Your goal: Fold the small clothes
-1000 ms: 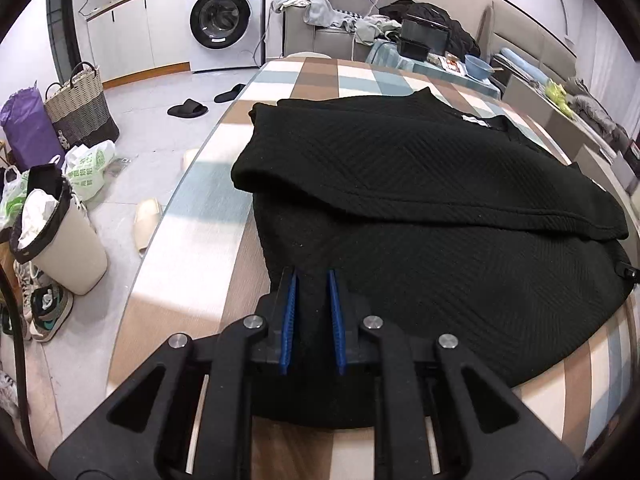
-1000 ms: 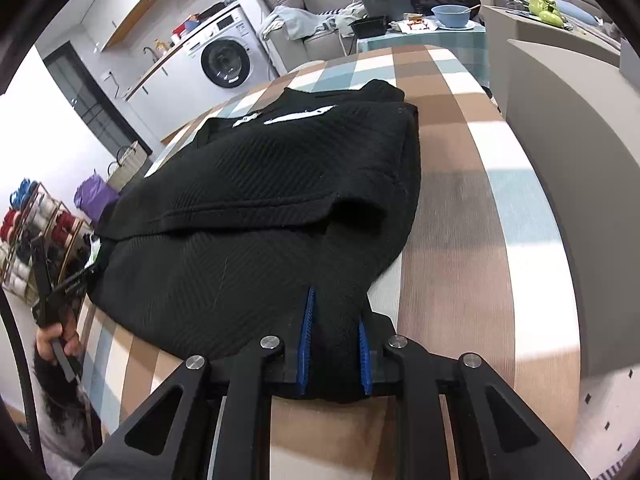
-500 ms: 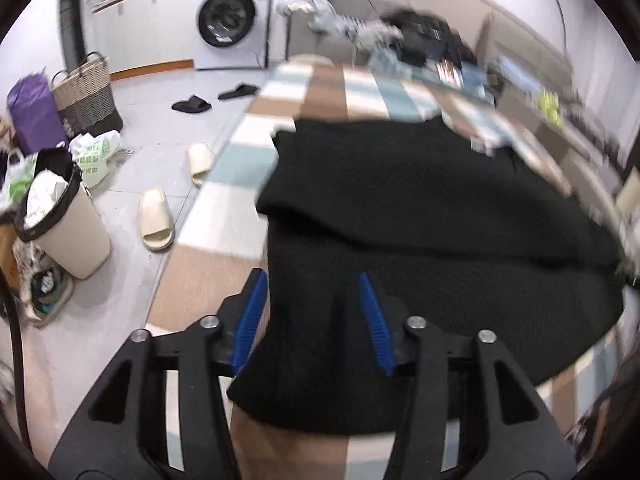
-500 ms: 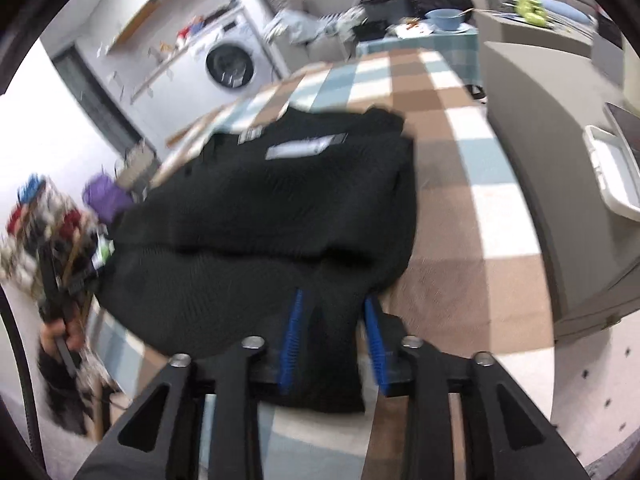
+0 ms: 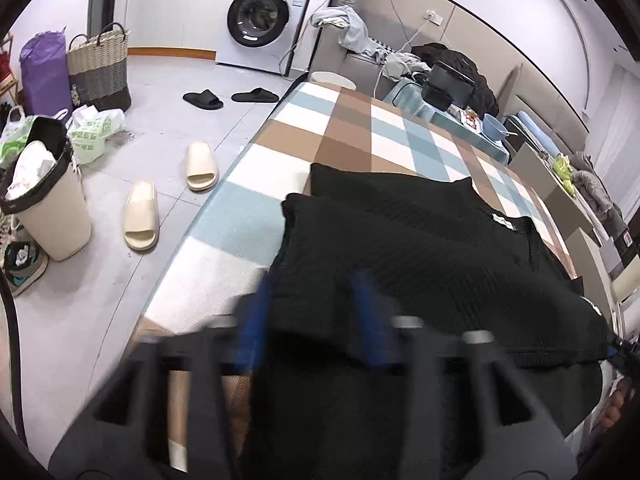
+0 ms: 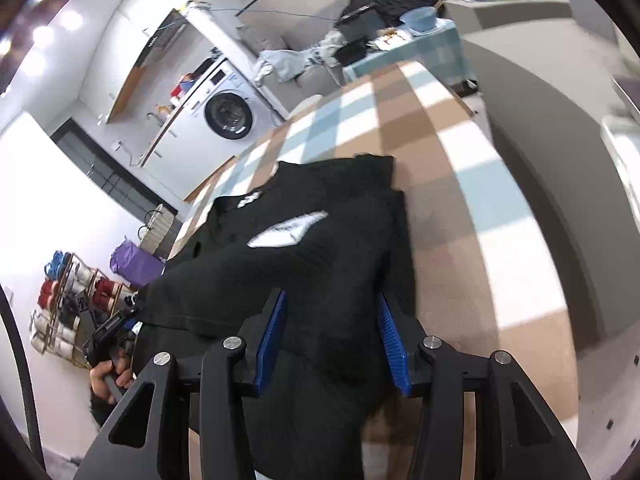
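Left gripper closing, right gripper opening — black knit garment between the jaws of both.

Left view: the blue pads are smeared by motion blur, so whether they press the cloth cannot be told; fabric fills the gap between them. The garment lies across the checked tablecloth, its near hem lifted at both grippers. Bare check runs along the table's left edge, then open floor with cream slippers and a bin. Right view: pads stand well apart, with dark fabric between them; contact unclear. A white label shows on the cloth. Wide bare tablecloth lies right of the garment's folded edge. Both frames cut off the near hem behind the gripper bodies.
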A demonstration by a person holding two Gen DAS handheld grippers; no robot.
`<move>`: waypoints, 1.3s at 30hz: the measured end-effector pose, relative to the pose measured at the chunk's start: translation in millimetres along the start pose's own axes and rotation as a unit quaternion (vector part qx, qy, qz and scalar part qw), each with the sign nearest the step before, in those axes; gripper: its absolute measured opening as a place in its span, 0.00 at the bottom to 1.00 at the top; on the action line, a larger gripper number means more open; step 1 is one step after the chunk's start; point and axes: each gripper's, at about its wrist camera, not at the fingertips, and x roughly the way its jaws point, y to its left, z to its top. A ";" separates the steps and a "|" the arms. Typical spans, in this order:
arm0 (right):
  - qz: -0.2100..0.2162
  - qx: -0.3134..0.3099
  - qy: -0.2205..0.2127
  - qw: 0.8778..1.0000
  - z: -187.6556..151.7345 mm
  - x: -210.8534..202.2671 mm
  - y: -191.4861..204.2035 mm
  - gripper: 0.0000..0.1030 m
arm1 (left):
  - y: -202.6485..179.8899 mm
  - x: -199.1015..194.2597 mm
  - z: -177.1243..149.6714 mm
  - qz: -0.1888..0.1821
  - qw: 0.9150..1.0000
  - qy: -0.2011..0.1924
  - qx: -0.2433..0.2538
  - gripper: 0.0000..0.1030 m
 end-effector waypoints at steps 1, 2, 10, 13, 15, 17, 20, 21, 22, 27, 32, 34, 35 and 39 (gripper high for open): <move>-0.006 -0.008 0.004 1.000 0.6 0.3 3.8 0.40 | -1.2 -1.4 0.8 -0.001 1.000 -0.002 0.000 0.10; -0.014 -0.020 0.008 1.000 1.6 1.4 7.9 0.37 | -2.9 -2.2 1.0 -0.004 1.000 -0.008 -0.001 0.06; 0.025 -0.008 -0.006 1.000 14.2 -6.7 6.5 0.06 | -9.3 -31.9 18.6 -0.050 0.995 -0.077 -0.024 0.04; 0.033 0.011 -0.057 0.998 44.0 -12.9 4.8 0.06 | -9.4 -37.7 35.3 -0.064 0.992 -0.098 -0.044 0.04; 0.032 0.039 -0.081 0.995 71.8 -6.5 0.7 0.06 | -11.7 -31.8 53.9 -0.067 0.990 -0.110 -0.050 0.05; 0.024 0.055 -0.092 0.994 97.5 8.6 -0.9 0.05 | -13.8 -16.3 73.7 -0.069 0.989 -0.111 -0.064 0.05; -0.001 0.076 -0.087 0.993 125.6 40.7 -5.6 0.06 | -12.8 22.0 99.7 -0.060 0.990 -0.088 -0.088 0.05; -0.016 0.081 -0.082 0.993 132.0 52.4 -7.6 0.06 | -11.7 34.9 105.2 -0.059 0.991 -0.076 -0.097 0.05; -0.033 0.087 -0.078 0.993 136.5 63.5 -11.8 0.13 | -9.0 46.9 108.4 -0.053 0.990 -0.065 -0.110 0.07; -0.078 0.113 -0.057 0.989 129.8 72.8 -33.0 0.32 | -1.2 69.1 106.5 -0.024 0.991 -0.029 -0.127 0.27; -0.059 0.100 -0.043 0.992 110.5 55.9 -30.6 0.35 | -4.6 49.2 95.1 -0.012 0.994 -0.042 -0.102 0.49; -0.030 0.094 -0.031 0.995 98.9 52.0 -19.9 0.37 | -8.6 39.5 88.2 -0.029 0.994 -0.037 -0.097 0.49; -0.025 0.093 -0.028 0.995 94.9 51.5 -15.7 0.37 | -8.9 31.6 83.0 -0.036 0.994 -0.037 -0.094 0.49; 0.015 0.103 0.016 0.994 80.7 67.2 1.6 0.48 | -26.1 23.9 62.8 -0.081 0.994 -0.004 -0.076 0.51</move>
